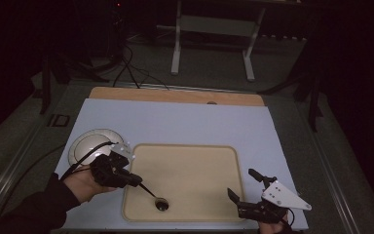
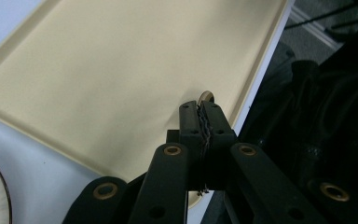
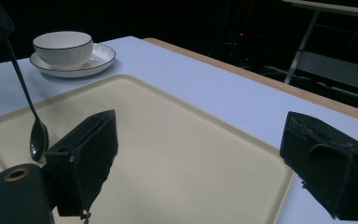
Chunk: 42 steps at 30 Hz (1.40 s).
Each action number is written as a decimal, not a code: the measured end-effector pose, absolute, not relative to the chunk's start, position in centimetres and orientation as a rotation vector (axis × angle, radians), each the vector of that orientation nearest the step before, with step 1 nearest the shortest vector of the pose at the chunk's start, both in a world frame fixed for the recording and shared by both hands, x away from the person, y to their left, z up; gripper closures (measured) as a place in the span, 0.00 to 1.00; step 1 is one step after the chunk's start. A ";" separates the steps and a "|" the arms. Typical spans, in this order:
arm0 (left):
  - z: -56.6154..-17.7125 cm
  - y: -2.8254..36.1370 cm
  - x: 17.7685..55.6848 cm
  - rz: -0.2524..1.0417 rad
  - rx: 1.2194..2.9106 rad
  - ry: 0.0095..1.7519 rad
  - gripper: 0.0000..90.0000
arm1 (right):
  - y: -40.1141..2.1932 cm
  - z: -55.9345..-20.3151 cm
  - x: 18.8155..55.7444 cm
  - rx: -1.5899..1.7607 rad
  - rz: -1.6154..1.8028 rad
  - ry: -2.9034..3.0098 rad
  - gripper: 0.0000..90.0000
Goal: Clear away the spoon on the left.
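Observation:
My left gripper (image 1: 139, 183) is shut on the handle of a dark spoon (image 1: 153, 195) that slants down to the beige tray (image 1: 190, 165). The spoon's bowl (image 1: 161, 204) is at the tray's front edge, left of centre. In the left gripper view the jaws are pressed together (image 2: 203, 109) with a sliver of the spoon (image 2: 207, 95) beyond the tips. My right gripper (image 1: 240, 182) stands open by the tray's front right corner with nothing between its jaws (image 3: 200, 154). In the right gripper view the spoon (image 3: 38, 140) hangs with its bowl on or just above the tray (image 3: 177, 140).
A white cup (image 3: 63, 46) stands on a white saucer (image 3: 95, 60) left of the tray; it appears behind my left hand as the cup and saucer (image 1: 92, 144). A pale blue mat (image 1: 175, 122) covers the table, with a wooden strip (image 1: 175, 95) along its far edge.

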<state>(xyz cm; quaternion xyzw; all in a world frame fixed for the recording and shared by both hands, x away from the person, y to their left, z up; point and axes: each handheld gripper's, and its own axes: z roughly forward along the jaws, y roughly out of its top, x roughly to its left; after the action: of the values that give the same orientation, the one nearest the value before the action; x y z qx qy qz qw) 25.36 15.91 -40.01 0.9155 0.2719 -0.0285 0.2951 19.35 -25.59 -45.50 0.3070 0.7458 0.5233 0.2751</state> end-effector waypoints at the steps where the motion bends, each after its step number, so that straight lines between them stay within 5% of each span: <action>1: -40.1 15.7 25.5 -0.076 2.442 0.730 0.99 | -25.6 -45.5 19.4 0.825 1.407 2.005 0.13; 11: -39.9 13.1 27.1 -0.080 2.495 0.642 0.98 | -25.6 -45.5 19.3 0.821 1.411 2.005 0.13; 42: -43.6 9.0 32.1 -0.054 2.275 0.619 0.92 | -25.9 -45.6 19.5 0.839 1.422 2.008 0.13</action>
<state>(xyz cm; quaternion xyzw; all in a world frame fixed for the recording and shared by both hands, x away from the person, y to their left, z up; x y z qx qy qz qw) 32.09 8.98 -43.62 0.8915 0.2426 -0.0212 0.3819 19.47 -25.86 -45.56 0.3109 0.7442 0.5270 0.2677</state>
